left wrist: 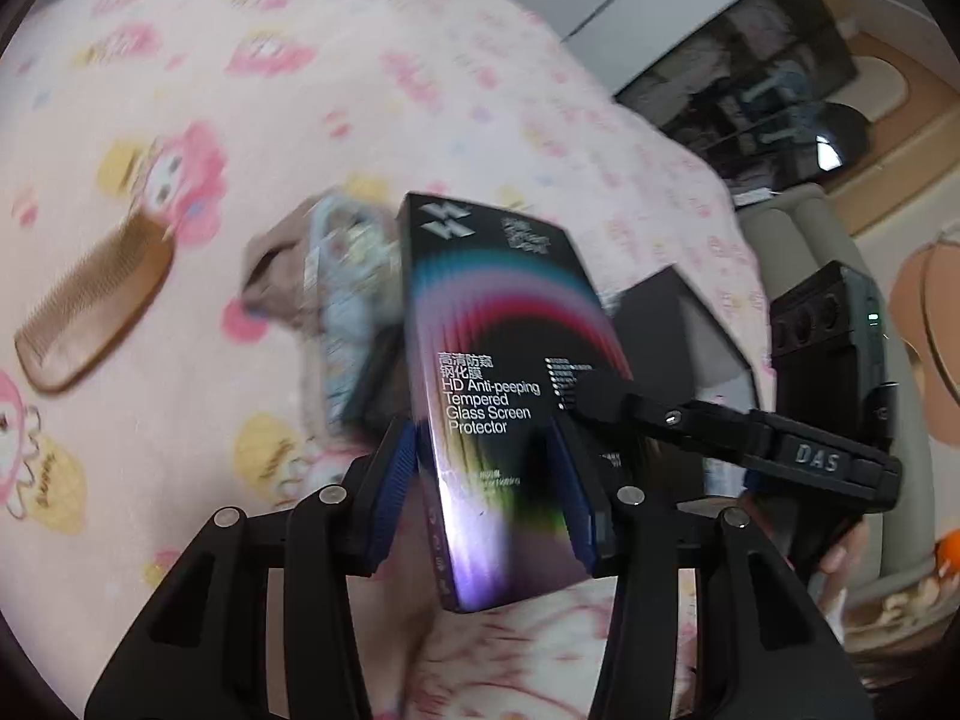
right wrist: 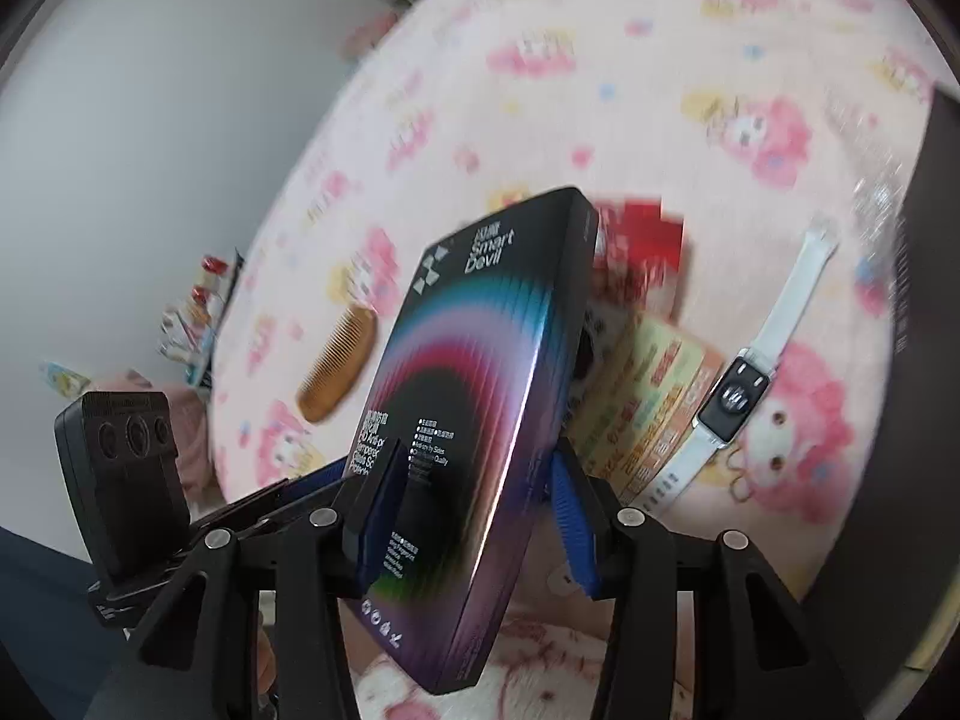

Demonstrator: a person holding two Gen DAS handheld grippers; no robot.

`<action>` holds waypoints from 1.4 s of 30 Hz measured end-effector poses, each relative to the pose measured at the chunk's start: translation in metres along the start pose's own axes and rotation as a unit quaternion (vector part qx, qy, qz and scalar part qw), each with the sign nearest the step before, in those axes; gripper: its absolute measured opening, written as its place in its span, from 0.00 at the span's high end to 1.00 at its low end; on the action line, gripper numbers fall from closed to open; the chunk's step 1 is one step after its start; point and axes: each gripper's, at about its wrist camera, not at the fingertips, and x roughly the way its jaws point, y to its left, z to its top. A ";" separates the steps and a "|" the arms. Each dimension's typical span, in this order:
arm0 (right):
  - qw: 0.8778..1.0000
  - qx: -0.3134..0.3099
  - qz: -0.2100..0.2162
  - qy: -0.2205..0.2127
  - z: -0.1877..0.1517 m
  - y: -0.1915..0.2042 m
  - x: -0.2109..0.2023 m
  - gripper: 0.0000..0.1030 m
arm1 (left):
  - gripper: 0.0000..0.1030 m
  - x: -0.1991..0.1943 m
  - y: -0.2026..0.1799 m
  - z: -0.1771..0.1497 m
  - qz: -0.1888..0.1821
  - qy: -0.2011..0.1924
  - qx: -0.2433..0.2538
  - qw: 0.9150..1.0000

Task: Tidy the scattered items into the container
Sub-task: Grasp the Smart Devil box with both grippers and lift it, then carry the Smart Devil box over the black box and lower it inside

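So the right gripper [right wrist: 474, 516] is clamped on a black screen protector box [right wrist: 474, 420], holding it up off the pink cartoon bedspread [right wrist: 540, 108], tilted. The left gripper [right wrist: 312, 489] pokes in from the left, touching the box's lower left side. Behind the box: a brown comb [right wrist: 339, 363], a white smartwatch [right wrist: 756, 372], a red packet [right wrist: 645, 252], and a yellow-orange packet [right wrist: 651, 402].

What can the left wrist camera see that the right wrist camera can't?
Only the left wrist view shows a blurry pale blue packet lying on a brownish cloth. Only the right wrist view shows a white smartwatch, a red packet and a yellow-orange leaflet. Both show the screen protector box held by the left gripper and right gripper, the brown comb and the pink blanket.
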 end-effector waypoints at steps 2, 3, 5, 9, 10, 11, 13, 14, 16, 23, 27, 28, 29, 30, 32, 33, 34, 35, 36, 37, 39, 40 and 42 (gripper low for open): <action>1.000 0.000 0.012 -0.014 -0.001 0.000 -0.019 0.58 | 0.55 -0.004 -0.016 0.002 -0.001 -0.003 0.011 1.000; 1.000 0.001 0.016 -0.023 -0.003 0.000 -0.028 0.58 | 0.55 -0.006 -0.028 0.002 0.000 -0.004 0.020 1.000; 0.999 0.001 0.017 -0.037 -0.006 -0.005 -0.047 0.58 | 0.55 -0.005 -0.047 0.001 -0.002 -0.005 0.032 0.999; 0.998 0.009 0.015 -0.064 -0.018 -0.022 -0.089 0.58 | 0.55 0.001 -0.089 -0.008 -0.014 0.002 0.063 0.998; 0.997 0.014 0.015 -0.071 -0.022 -0.030 -0.100 0.58 | 0.55 0.005 -0.098 -0.009 -0.017 0.006 0.068 0.998; 0.997 0.020 0.015 -0.075 -0.026 -0.037 -0.110 0.58 | 0.55 0.010 -0.107 -0.009 -0.021 0.012 0.072 0.997; 0.996 0.030 0.013 -0.079 -0.034 -0.051 -0.128 0.58 | 0.55 0.022 -0.127 -0.013 -0.031 0.025 0.081 0.996; 0.996 0.035 0.010 -0.083 -0.038 -0.059 -0.139 0.58 | 0.55 0.027 -0.136 -0.015 -0.034 0.029 0.086 0.995; 0.995 0.045 0.006 -0.091 -0.045 -0.074 -0.156 0.58 | 0.55 0.038 -0.158 -0.020 -0.041 0.036 0.101 0.993; 0.989 0.075 -0.018 -0.124 -0.076 -0.120 -0.211 0.58 | 0.55 0.075 -0.221 -0.037 -0.060 0.069 0.142 0.986; 0.987 0.082 -0.030 -0.133 -0.085 -0.141 -0.228 0.58 | 0.55 0.100 -0.247 -0.043 -0.061 0.084 0.155 0.982; 0.987 0.083 -0.033 -0.135 -0.086 -0.144 -0.230 0.58 | 0.55 0.105 -0.252 -0.044 -0.059 0.088 0.157 0.982; 0.987 0.082 -0.038 -0.135 -0.088 -0.151 -0.233 0.58 | 0.55 0.112 -0.256 -0.045 -0.058 0.093 0.157 0.982; 0.987 0.081 -0.041 -0.135 -0.089 -0.155 -0.234 0.58 | 0.55 0.120 -0.260 -0.046 -0.056 0.097 0.157 0.981; 0.987 0.082 -0.048 -0.133 -0.090 -0.168 -0.237 0.58 | 0.55 0.131 -0.266 -0.046 -0.052 0.105 0.155 0.981; 0.987 0.083 -0.050 -0.132 -0.089 -0.174 -0.238 0.58 | 0.55 0.139 -0.270 -0.045 -0.049 0.108 0.155 0.981; 0.987 0.083 -0.052 -0.131 -0.089 -0.179 -0.239 0.58 | 0.55 0.144 -0.273 -0.045 -0.047 0.110 0.156 0.981; 0.987 0.082 -0.054 -0.129 -0.087 -0.185 -0.240 0.58 | 0.55 0.149 -0.276 -0.044 -0.046 0.112 0.157 0.980; 0.987 0.082 -0.055 -0.127 -0.086 -0.190 -0.241 0.58 | 0.55 0.157 -0.279 -0.043 -0.047 0.115 0.160 0.979; 0.987 0.081 -0.057 -0.125 -0.084 -0.195 -0.243 0.58 | 0.55 0.161 -0.281 -0.041 -0.050 0.117 0.160 0.979; 0.987 0.079 -0.063 -0.123 -0.079 -0.206 -0.247 0.58 | 0.55 0.174 -0.284 -0.037 -0.054 0.123 0.156 0.979; 0.987 0.080 -0.066 -0.123 -0.077 -0.210 -0.248 0.58 | 0.55 0.179 -0.286 -0.036 -0.053 0.124 0.155 0.979; 0.987 0.083 -0.071 -0.122 -0.072 -0.221 -0.249 0.58 | 0.55 0.190 -0.288 -0.034 -0.049 0.128 0.152 0.979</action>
